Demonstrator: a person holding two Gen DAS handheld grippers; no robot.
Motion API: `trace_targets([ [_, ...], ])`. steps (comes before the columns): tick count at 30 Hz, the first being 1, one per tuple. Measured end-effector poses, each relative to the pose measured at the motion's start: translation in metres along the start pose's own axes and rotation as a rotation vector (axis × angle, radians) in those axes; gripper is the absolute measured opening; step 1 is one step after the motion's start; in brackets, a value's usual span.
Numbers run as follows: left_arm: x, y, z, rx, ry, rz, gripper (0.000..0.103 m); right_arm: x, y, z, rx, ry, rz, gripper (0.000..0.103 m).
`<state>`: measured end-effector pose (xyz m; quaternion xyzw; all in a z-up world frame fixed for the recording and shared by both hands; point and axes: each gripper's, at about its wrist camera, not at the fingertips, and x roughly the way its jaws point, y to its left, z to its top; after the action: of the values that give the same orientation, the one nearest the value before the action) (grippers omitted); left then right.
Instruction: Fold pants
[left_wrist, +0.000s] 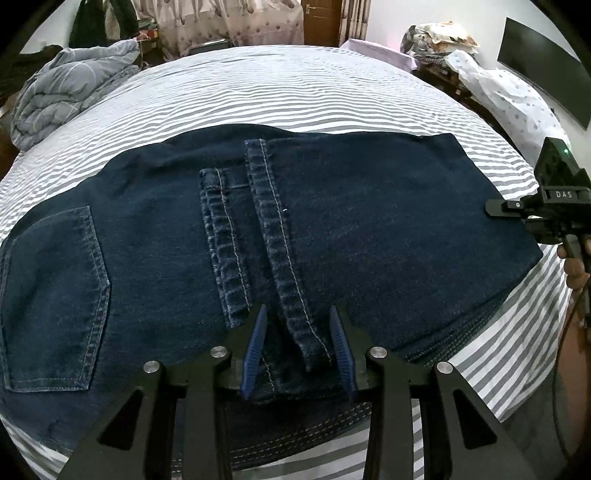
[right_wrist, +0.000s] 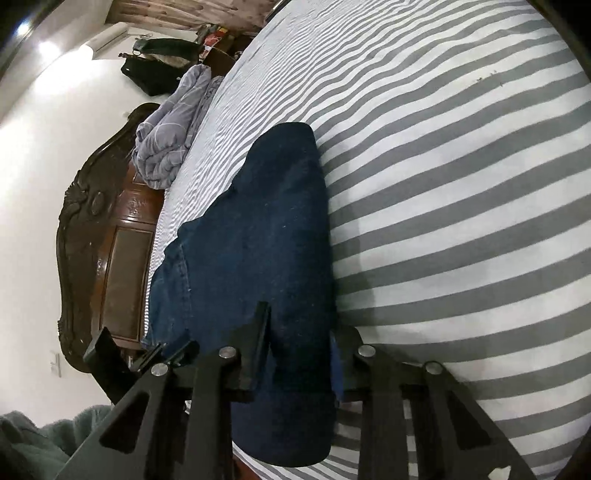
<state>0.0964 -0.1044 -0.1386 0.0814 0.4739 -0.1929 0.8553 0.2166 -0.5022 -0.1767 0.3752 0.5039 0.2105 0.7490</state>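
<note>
Striped bed (left_wrist: 295, 92) holds folded pants (left_wrist: 369, 221). Left gripper (left_wrist: 299, 347) has narrow jaws around the hems. Right gripper (right_wrist: 299, 350) jaws squeeze the fold.

My left gripper (left_wrist: 299, 343) points steeply down. Its blue-padded fingers (left_wrist: 254, 354) stand part-way apart; a hemmed denim edge lies between them, and whether the pads press it I cannot tell.

My right gripper (right_wrist: 301, 343) points down at a shallower angle, rolled onto its side. Its jaws stand on either side of a folded edge of dark cloth; the left finger (right_wrist: 260, 332) lies against the top face, the right one is mostly hidden behind the fold. Grip looks closed on the cloth.

From the left wrist camera, the right gripper (left_wrist: 498, 207) comes in from the far right edge, with my right hand (left_wrist: 574, 266) wrapped round its handle below.
</note>
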Motion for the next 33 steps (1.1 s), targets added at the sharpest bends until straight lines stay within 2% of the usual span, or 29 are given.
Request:
trace_targets([
  [10,-0.001,0.000,-0.002,0.005,-0.014,0.002,0.038,0.002,0.013,-0.002,-0.014,-0.007,-0.067,0.028],
  [13,0.000,0.003,0.000,-0.014,0.001,-0.015,0.038,0.001,0.013,-0.004,0.030,-0.028,-0.066,0.035],
  [16,-0.004,0.015,0.006,-0.080,0.036,-0.070,0.038,-0.003,0.026,-0.011,0.028,-0.049,-0.120,0.041],
  [19,-0.026,0.043,0.007,-0.210,0.013,-0.078,0.041,-0.016,0.047,-0.021,-0.016,-0.090,-0.234,0.044],
  [21,-0.040,0.059,0.005,-0.261,-0.015,-0.059,0.046,-0.025,0.064,-0.025,-0.053,-0.109,-0.321,0.044],
  [22,-0.057,0.081,0.000,-0.324,-0.047,-0.029,0.048,-0.031,0.076,-0.028,-0.088,-0.125,-0.364,0.044],
  [25,-0.083,0.124,-0.010,-0.446,-0.088,0.017,0.050,-0.042,0.112,-0.025,-0.170,-0.146,-0.401,0.045],
  [29,-0.128,0.205,-0.036,-0.671,-0.178,0.122,0.051,-0.022,0.186,-0.007,-0.303,-0.092,-0.345,0.047],
  [31,-0.144,0.238,-0.056,-0.805,-0.215,0.142,0.051,0.003,0.225,0.001,-0.351,-0.042,-0.271,0.048],
  [32,-0.152,0.263,-0.076,-0.925,-0.236,0.124,0.051,0.019,0.245,0.005,-0.368,-0.011,-0.236,0.048],
  [33,-0.154,0.269,-0.081,-0.949,-0.237,0.118,0.051,0.032,0.261,0.007,-0.381,0.016,-0.217,0.048],
])
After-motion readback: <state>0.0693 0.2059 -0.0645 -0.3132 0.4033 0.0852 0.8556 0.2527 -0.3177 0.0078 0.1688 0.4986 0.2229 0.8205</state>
